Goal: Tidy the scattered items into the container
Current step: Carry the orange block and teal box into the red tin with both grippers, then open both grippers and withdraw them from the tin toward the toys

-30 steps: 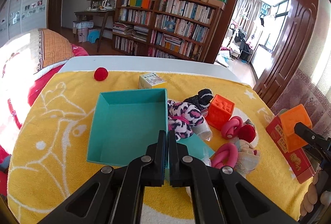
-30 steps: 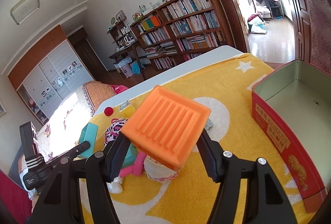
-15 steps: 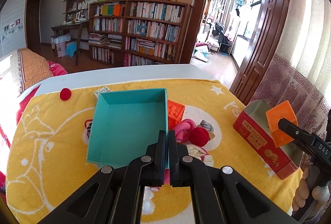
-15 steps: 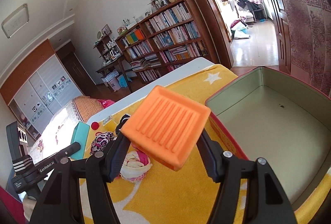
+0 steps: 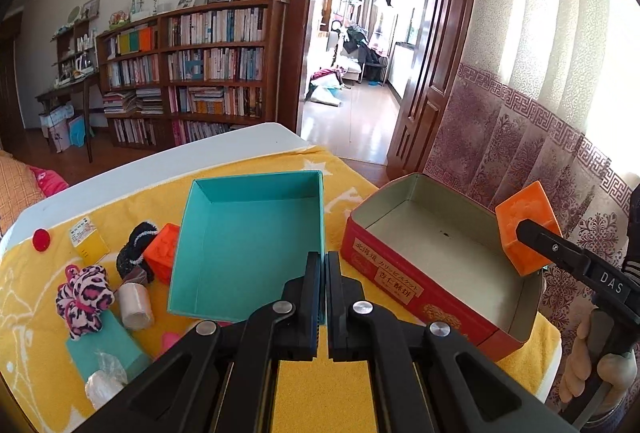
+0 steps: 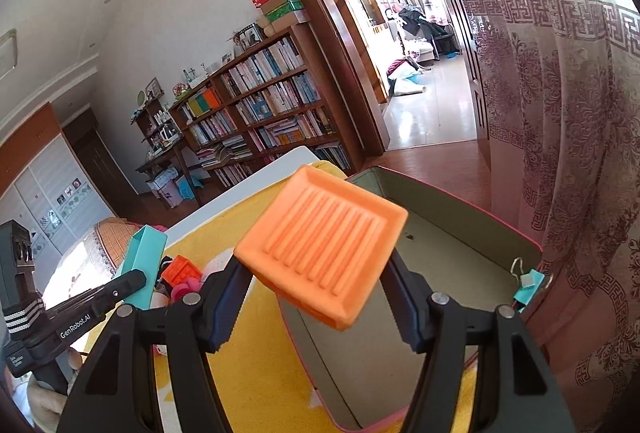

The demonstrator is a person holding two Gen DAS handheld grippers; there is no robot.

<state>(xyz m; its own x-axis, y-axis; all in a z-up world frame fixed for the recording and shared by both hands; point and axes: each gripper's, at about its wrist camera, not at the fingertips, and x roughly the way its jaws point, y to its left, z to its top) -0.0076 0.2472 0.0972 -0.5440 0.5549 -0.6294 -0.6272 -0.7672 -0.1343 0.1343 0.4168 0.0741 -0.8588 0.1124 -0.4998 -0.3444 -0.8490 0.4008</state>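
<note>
My left gripper (image 5: pixel 323 261) is shut on the near wall of an empty teal box (image 5: pixel 248 233), which hangs tilted above the yellow towel just left of the tin. The red tin (image 5: pixel 400 281), open and empty with a grey inside, sits at the table's right end. My right gripper (image 6: pixel 316 273) is shut on a ribbed orange block (image 6: pixel 320 241), held above the tin's (image 6: pixel 460 257) near-left part. In the left wrist view the orange block (image 5: pixel 524 229) hovers over the tin's right rim. The right wrist view also catches the teal box (image 6: pixel 144 257) at left.
On the towel to the left lie an orange cube (image 5: pixel 162 253), black sock (image 5: pixel 136 249), leopard scrunchie (image 5: pixel 84 297), white roll (image 5: pixel 136 305), yellow packet (image 5: pixel 88 241), red ball (image 5: pixel 41 239) and a teal lid (image 5: pixel 104 349). A teal binder clip (image 6: pixel 528 285) grips the tin's rim. A curtain hangs right.
Both grippers have swung right. The teal box travelled with my left gripper from beside the toys to next to the tin. The orange block now hangs over the tin.
</note>
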